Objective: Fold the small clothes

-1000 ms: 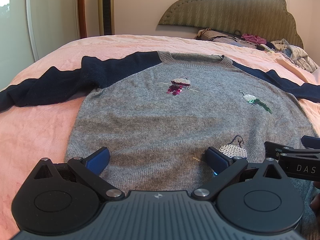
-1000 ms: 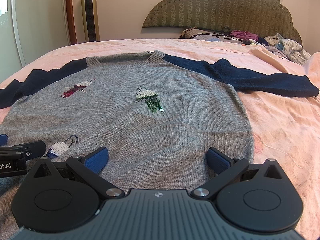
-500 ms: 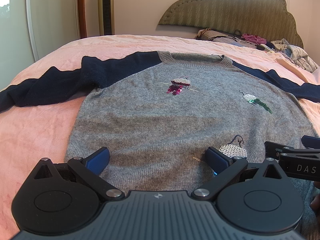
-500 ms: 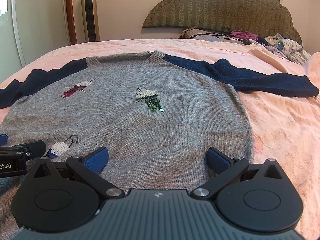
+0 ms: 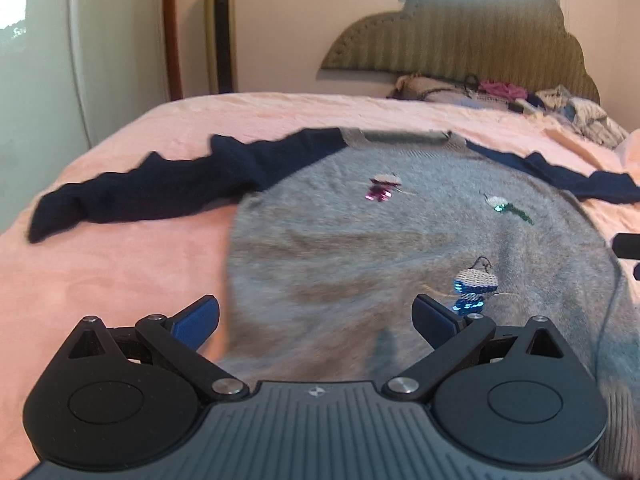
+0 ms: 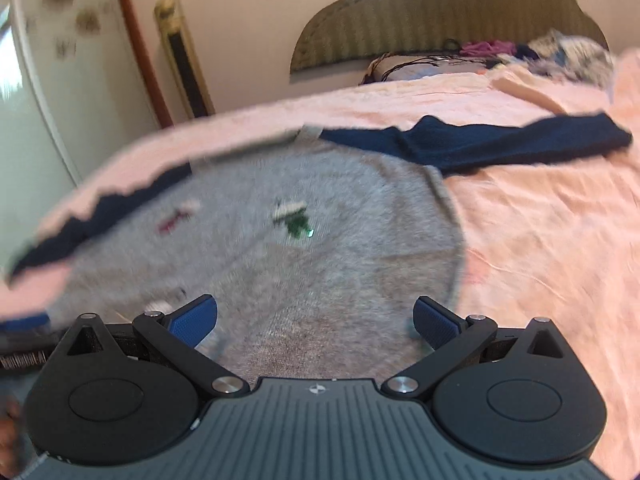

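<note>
Left wrist view: grey sweater (image 5: 360, 248) with navy sleeves lies face up, spread flat on the pink bedspread (image 5: 120, 280), neck toward the headboard (image 5: 460, 32). Left gripper (image 5: 316, 318) hovers over the sweater's hem at its left edge, jaws spread wide, nothing between the blue pads (image 5: 196, 318). One navy sleeve (image 5: 152, 196) stretches out left of the sweater body. Sequin patches on the front: pink (image 5: 382, 189), green (image 5: 508, 210), blue (image 5: 476, 290), the blue one nearest the hem. Pile of clothes (image 5: 560, 108) sits beyond the sweater's collar, by the headboard.

Right wrist view, motion-blurred and tilted: right gripper (image 6: 316, 320) over the hem near the sweater's right side seam, jaws also wide apart, gripping nothing. Other navy sleeve (image 6: 500, 144) extends right of the sweater's shoulder across the bedspread. Gold tower fan (image 6: 184, 60) stands past the bed, left of the headboard.
</note>
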`<state>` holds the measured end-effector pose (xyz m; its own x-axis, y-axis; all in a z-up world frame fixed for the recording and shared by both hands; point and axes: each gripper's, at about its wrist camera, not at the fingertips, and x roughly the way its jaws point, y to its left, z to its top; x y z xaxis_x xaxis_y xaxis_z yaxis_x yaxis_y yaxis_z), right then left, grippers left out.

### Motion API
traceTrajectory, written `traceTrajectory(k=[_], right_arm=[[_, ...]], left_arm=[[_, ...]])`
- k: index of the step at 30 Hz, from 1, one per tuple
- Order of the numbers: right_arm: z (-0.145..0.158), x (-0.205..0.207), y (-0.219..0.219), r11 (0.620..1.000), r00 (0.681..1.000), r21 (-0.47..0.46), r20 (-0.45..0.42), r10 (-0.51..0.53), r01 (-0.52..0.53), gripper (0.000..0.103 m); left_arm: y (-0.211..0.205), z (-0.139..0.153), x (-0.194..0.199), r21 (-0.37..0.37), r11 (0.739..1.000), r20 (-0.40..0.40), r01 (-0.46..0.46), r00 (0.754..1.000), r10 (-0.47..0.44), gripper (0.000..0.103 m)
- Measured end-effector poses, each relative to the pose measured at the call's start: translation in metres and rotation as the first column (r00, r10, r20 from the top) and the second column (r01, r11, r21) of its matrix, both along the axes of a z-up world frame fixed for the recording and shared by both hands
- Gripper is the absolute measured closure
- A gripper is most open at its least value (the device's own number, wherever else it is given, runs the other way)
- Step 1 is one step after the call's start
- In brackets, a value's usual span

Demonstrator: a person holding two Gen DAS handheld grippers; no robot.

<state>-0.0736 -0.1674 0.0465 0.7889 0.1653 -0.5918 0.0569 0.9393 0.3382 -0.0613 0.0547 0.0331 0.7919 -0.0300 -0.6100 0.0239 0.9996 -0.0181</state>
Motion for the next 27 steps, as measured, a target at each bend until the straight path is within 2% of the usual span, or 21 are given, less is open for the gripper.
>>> traceTrajectory(k=[3,4,5,6,8,10,11,12,13,14,15,17,18,19,20,21,22,24,25,26,27], right_arm=[[0.008,-0.014,-0.029,0.989,0.999,0.143,-0.048,-0.022,0.029,0.0],[0.007,-0.016,-0.035,0.981,0.997,0.195,-0.075,-0.004,0.019,0.002],[0.006,-0.017,-0.038,0.97,0.995,0.243,-0.099,0.027,-0.002,0.009],[0.003,-0.017,-0.039,0.962,0.989,0.273,-0.131,0.063,-0.025,0.012],[-0.005,-0.016,-0.037,0.954,0.971,0.295,-0.212,0.114,-0.047,0.023],[-0.015,-0.017,-0.034,0.955,0.956,0.29,-0.258,0.138,-0.06,0.032],[-0.016,-0.023,-0.033,0.954,0.96,0.294,-0.243,0.139,-0.063,0.033],[-0.017,-0.025,-0.033,0.944,0.957,0.322,-0.246,0.156,-0.072,0.034],[-0.018,-0.028,-0.032,0.929,0.951,0.362,-0.251,0.183,-0.083,0.038],[-0.02,-0.028,-0.028,0.914,0.942,0.394,-0.258,0.215,-0.101,0.042],[-0.022,-0.029,-0.023,0.906,0.934,0.406,-0.265,0.241,-0.119,0.042],[-0.021,-0.03,-0.012,0.915,0.935,0.373,-0.248,0.255,-0.151,0.043],[-0.02,-0.028,-0.009,0.918,0.933,0.363,-0.25,0.258,-0.157,0.048],[-0.02,-0.027,-0.006,0.92,0.925,0.354,-0.269,0.27,-0.166,0.083],[-0.02,-0.027,-0.006,0.928,0.917,0.334,-0.292,0.271,-0.168,0.091],[-0.018,-0.033,-0.012,0.939,0.918,0.298,-0.297,0.263,-0.172,0.091],[-0.017,-0.039,-0.017,0.952,0.918,0.253,-0.309,0.25,-0.174,0.098],[-0.011,-0.054,-0.034,0.978,0.928,0.16,-0.325,0.18,-0.134,0.1],[-0.004,-0.061,-0.041,0.993,0.938,0.076,-0.33,0.11,-0.09,0.1],[0.004,-0.068,-0.046,0.998,0.943,-0.049,-0.332,0.016,-0.035,0.093],[0.012,-0.074,-0.048,0.991,0.947,-0.136,-0.319,-0.045,0.001,0.082]], left_arm=[[0.036,0.007,-0.017,-0.084,0.996,-0.033,-0.044,0.999,0.041,0.0],[0.048,0.007,-0.021,-0.128,0.99,-0.06,-0.061,0.997,0.054,0.0],[0.061,0.004,-0.023,-0.186,0.979,-0.094,-0.077,0.994,0.061,0.0],[0.073,0.002,-0.026,-0.258,0.962,-0.128,-0.086,0.99,0.055,0.0],[0.093,-0.007,-0.031,-0.424,0.902,-0.168,-0.081,0.986,0.009,0.0],[0.108,-0.015,-0.038,-0.576,0.814,-0.175,-0.073,0.984,-0.036,0.0],[0.113,-0.019,-0.04,-0.638,0.768,-0.173,-0.063,0.983,-0.063,0.0],[0.115,-0.022,-0.041,-0.68,0.731,-0.171,-0.053,0.981,-0.088,0.0],[0.114,-0.025,-0.042,-0.708,0.705,-0.172,-0.047,0.979,-0.108,0.0],[0.113,-0.028,-0.042,-0.723,0.69,-0.17,-0.04,0.978,-0.121,0.0],[0.111,-0.029,-0.042,-0.724,0.689,-0.171,-0.036,0.977,-0.128,0.0],[0.105,-0.03,-0.039,-0.701,0.713,-0.171,-0.026,0.976,-0.133,0.0],[0.102,-0.029,-0.039,-0.69,0.723,-0.169,-0.02,0.976,-0.134,0.0],[0.1,-0.027,-0.038,-0.681,0.732,-0.171,-0.017,0.976,-0.136,0.0],[0.099,-0.026,-0.038,-0.67,0.742,-0.173,-0.012,0.975,-0.141,0.0],[0.097,-0.025,-0.038,-0.656,0.755,-0.177,-0.004,0.973,-0.149,0.0],[0.096,-0.024,-0.04,-0.641,0.767,-0.181,0.005,0.971,-0.157,0.0],[0.092,-0.022,-0.042,-0.613,0.79,-0.178,0.029,0.969,-0.174,0.0],[0.091,-0.022,-0.044,-0.599,0.799,-0.175,0.041,0.968,-0.182,0.0],[0.088,-0.022,-0.045,-0.584,0.81,-0.173,0.052,0.967,-0.187,0.0],[0.085,-0.021,-0.046,-0.564,0.823,-0.172,0.063,0.966,-0.192,0.0]])
